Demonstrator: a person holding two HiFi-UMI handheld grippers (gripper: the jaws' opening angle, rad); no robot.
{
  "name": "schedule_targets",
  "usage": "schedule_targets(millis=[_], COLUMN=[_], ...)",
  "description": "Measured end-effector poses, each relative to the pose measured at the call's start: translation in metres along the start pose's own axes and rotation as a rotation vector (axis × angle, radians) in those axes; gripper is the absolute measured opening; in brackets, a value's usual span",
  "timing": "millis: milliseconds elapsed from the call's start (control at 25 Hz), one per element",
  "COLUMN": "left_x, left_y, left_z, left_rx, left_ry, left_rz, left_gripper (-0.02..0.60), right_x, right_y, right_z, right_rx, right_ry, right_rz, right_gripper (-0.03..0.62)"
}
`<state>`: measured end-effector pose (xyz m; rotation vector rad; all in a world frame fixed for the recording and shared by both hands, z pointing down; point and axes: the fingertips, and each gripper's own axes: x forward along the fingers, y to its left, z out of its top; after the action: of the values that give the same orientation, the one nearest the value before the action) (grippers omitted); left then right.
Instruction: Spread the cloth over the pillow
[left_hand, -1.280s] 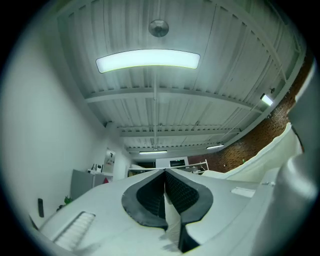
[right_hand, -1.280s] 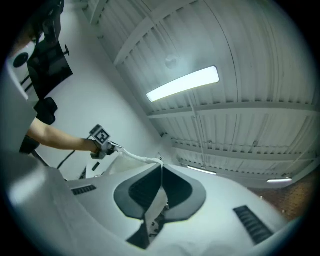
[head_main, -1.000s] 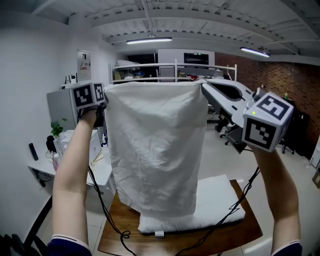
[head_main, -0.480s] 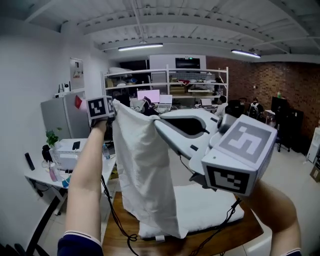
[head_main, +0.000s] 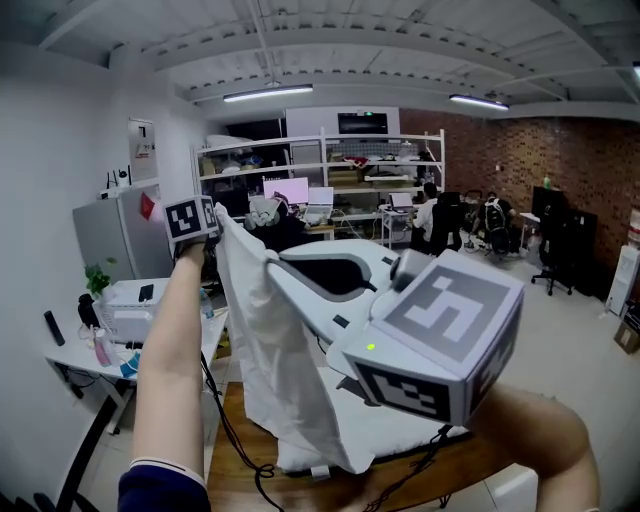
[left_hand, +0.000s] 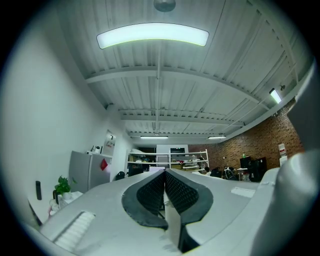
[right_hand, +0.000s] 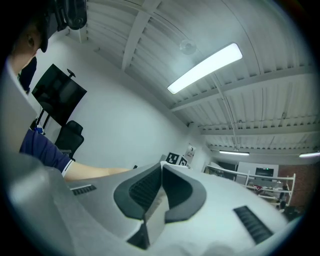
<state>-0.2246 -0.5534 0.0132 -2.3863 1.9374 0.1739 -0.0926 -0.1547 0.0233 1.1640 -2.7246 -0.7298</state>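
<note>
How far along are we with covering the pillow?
Done: both corners are gripped, with the left gripper and the right gripper each shut on the cloth. In hand: the cloth hangs bunched between them, raised over the pillow. Left: draw the corners apart, lower the cloth and lay it flat across the pillow.

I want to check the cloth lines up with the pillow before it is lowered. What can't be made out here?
The pillow: head view, mostly behind the hanging cloth and the right gripper.
The cloth's right part: head view, covered by the right gripper's body.
The table: head view, cut off by the bottom edge.
Both gripper views aim at the ceiling, so neither shows the pillow.
</note>
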Motion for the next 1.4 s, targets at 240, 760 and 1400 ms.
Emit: schedule_targets(millis=[240,760,1400], left_x=[-0.012,0.003,0.114], left_y=[0.022,0.044,-0.009], left_z=[0.013,-0.045,-0.123], left_rx=[-0.001,-0.034,-0.068], left_ry=[-0.014,0.052,0.119], left_rz=[0.033,0.066,-0.037], left_gripper=[0.003,0.002,0.002], right_x=[0.012,0.038,0.069], right_y=[0.019,0.023,-0.054], right_z=[0.014,-0.012,-0.098], right_rx=[0.018,0.093,0.209], right_ry=[-0.03,-0.054,0.001], right_rz=[0.058,0.135,0.033], right_gripper=[0.008,0.008,0.008])
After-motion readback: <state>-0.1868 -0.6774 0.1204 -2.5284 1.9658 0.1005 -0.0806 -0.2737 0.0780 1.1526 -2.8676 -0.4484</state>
